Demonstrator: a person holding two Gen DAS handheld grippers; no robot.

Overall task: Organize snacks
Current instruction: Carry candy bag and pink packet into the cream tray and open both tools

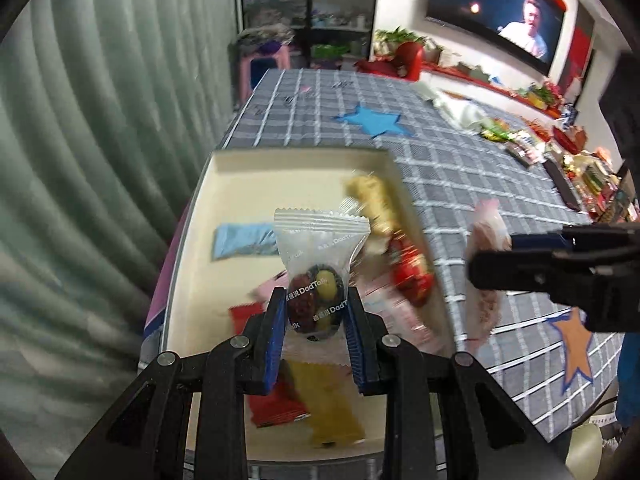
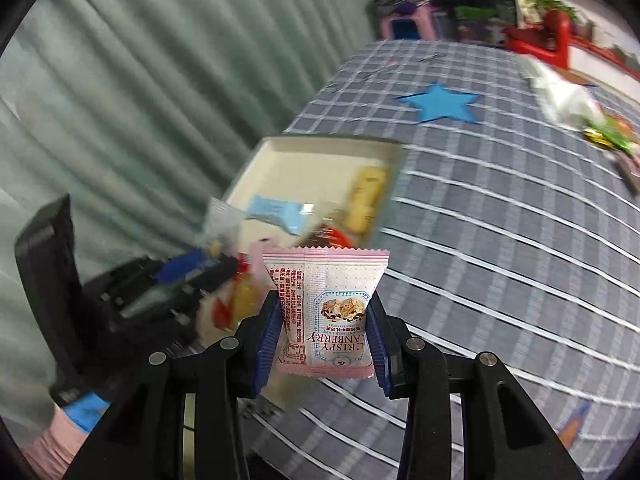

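Observation:
My left gripper (image 1: pixel 316 308) is shut on a clear DadTalk packet (image 1: pixel 318 268) with dark red and yellow pieces inside, held above a cream tray (image 1: pixel 240 168). The tray holds a blue packet (image 1: pixel 244 240), a yellow bar (image 1: pixel 376 200), a red packet (image 1: pixel 412 276), a yellow packet (image 1: pixel 332 408) and others. My right gripper (image 2: pixel 322 328) is shut on a pink Crispy Cranberry packet (image 2: pixel 324 308), held over the checked cloth just right of the tray (image 2: pixel 304 156). In the left wrist view it (image 1: pixel 486 268) comes in from the right with the pink packet (image 1: pixel 486 236).
The table has a grey checked cloth (image 1: pixel 460 176) with a blue star (image 1: pixel 374 120) and an orange star (image 1: pixel 576 344). A heap of loose snacks (image 1: pixel 560 160) lies at the far right. Green curtain (image 1: pixel 100 120) hangs left of the table. A television (image 1: pixel 500 4) is on the back wall.

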